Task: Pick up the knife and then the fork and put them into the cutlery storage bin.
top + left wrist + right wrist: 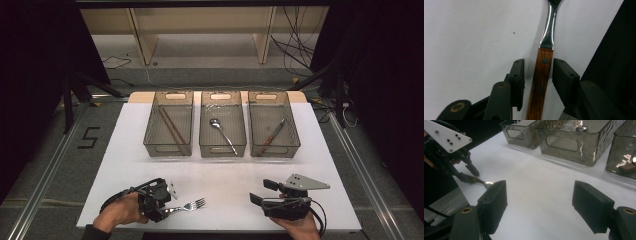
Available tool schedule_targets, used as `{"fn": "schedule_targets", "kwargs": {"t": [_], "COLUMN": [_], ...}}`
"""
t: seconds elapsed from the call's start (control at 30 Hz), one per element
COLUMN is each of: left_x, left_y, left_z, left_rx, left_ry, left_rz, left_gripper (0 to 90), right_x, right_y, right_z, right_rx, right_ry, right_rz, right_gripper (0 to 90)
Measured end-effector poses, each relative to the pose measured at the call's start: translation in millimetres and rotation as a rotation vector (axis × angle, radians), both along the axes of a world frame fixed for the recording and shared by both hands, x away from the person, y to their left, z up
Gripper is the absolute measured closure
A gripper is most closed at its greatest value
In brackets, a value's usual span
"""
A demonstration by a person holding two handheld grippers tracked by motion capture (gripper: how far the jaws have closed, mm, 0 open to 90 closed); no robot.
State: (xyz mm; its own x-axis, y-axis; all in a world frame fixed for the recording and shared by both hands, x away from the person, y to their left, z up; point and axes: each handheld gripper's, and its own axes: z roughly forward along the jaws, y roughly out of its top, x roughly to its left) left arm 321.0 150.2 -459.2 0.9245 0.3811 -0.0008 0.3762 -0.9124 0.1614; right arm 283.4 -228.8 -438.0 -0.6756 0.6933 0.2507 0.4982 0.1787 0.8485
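Note:
A fork with a wooden handle lies on the white table near the front left, tines pointing right. My left gripper sits low over it with one jaw on each side of the handle. In the left gripper view a gap shows at the left pad, while the right pad stands very close to the wood. My right gripper rests at the front right, jaws wide open with nothing between them. The right gripper view also catches the left gripper and the fork.
Three clear bins stand in a row at mid table. The left bin holds chopsticks, the middle bin a spoon, the right bin a utensil with a reddish handle. The table's front edge is close behind both hands.

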Motion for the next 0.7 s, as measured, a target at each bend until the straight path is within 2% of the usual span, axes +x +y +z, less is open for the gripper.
{"fn": "schedule_targets", "kwargs": {"t": [0.37,0.57,0.7], "left_x": [-2.0,-2.6,-3.1], "left_y": [-1.7,-3.3,-2.5], "left_z": [-1.6,-0.8,-1.1], "left_rx": [-0.002,0.014,0.001], "left_ry": [-0.003,0.002,0.002], "left_rz": [-0.021,-0.054,-0.060], "left_gripper": [68.9,73.9,75.8], "right_x": [0.2,0.0,-0.2], "right_y": [0.4,0.7,1.1], "right_z": [-0.3,-0.3,-0.4], "right_rx": [-0.002,-0.002,-0.002], "right_ry": [-0.002,-0.001,0.002], "right_rz": [0.003,0.005,0.006], "right_gripper": [28.7,28.7,28.6]}}
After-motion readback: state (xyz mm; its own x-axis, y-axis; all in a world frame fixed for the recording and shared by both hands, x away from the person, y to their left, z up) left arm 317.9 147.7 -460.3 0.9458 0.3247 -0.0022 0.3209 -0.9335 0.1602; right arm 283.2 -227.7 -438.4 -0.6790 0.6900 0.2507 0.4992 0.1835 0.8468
